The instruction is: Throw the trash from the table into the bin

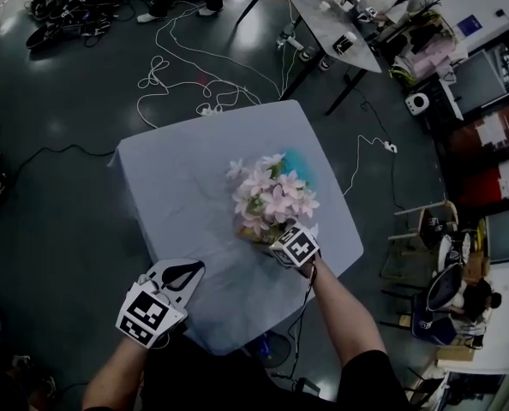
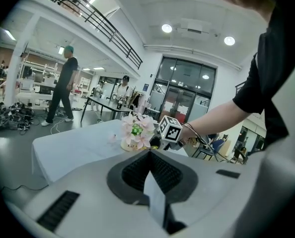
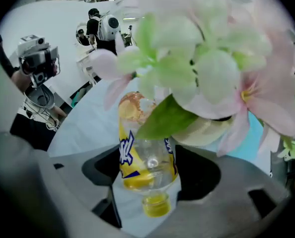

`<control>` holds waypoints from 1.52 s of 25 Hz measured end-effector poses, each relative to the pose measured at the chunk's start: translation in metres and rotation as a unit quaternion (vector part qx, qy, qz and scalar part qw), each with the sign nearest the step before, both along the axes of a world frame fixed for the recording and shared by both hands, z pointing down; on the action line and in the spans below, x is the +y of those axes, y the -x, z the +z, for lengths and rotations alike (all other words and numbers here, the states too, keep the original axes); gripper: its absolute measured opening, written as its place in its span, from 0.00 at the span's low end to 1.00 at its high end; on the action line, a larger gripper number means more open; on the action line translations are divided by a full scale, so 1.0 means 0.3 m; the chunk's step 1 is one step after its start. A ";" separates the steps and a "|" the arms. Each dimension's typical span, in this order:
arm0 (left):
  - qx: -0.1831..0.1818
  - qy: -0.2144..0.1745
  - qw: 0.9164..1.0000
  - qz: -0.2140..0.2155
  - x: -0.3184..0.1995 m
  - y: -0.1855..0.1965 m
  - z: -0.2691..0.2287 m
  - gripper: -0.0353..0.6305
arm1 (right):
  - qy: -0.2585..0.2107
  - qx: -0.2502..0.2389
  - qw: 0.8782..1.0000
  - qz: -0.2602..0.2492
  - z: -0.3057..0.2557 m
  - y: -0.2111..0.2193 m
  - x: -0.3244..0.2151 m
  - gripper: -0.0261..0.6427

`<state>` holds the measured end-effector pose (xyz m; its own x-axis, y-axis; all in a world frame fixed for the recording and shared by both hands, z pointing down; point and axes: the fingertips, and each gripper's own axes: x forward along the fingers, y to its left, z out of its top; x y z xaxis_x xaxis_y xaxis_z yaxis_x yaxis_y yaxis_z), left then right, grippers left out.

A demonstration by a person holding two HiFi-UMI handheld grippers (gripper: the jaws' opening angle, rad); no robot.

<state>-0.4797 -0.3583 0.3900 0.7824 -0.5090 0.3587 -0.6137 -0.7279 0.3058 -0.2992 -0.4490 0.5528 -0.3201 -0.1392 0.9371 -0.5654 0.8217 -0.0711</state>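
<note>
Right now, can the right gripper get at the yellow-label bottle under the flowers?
Probably yes: the bottle sits between the right gripper's jaws. The flowers overhang it but don't block; whether the jaws press it yet is unclear.

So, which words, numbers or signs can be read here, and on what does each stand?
Nothing reads clearly.
On the bottle label: blue characters on yellow, blurred, unreadable.
On the flower pot: dark print, too small to read.
On the marker cube: square patterns only, no words.
On the papers on the red doors: blurred.
</note>
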 end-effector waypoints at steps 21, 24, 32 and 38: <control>-0.021 -0.029 0.998 0.057 0.229 -0.283 -0.229 0.07 | -0.041 -0.074 0.996 0.013 -0.298 -0.024 0.336 0.53; -0.021 -0.035 0.997 0.067 0.249 -0.356 -0.264 0.07 | -0.052 -0.105 0.992 0.036 -0.353 -0.053 0.362 0.53; -0.026 -0.044 0.995 0.084 0.324 -0.512 -0.308 0.07 | -0.069 -0.184 0.976 0.090 -0.464 -0.105 0.504 0.53; -0.029 -0.048 0.993 0.104 0.387 -0.620 -0.354 0.07 | -0.080 -0.228 0.963 0.117 -0.553 -0.159 0.624 0.53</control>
<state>-0.2937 -0.2422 0.2839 0.8533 -0.3724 0.3650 -0.4619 -0.8646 0.1976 -0.2515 -0.2618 0.3869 -0.6351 -0.3881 0.6678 -0.6770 0.6960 -0.2394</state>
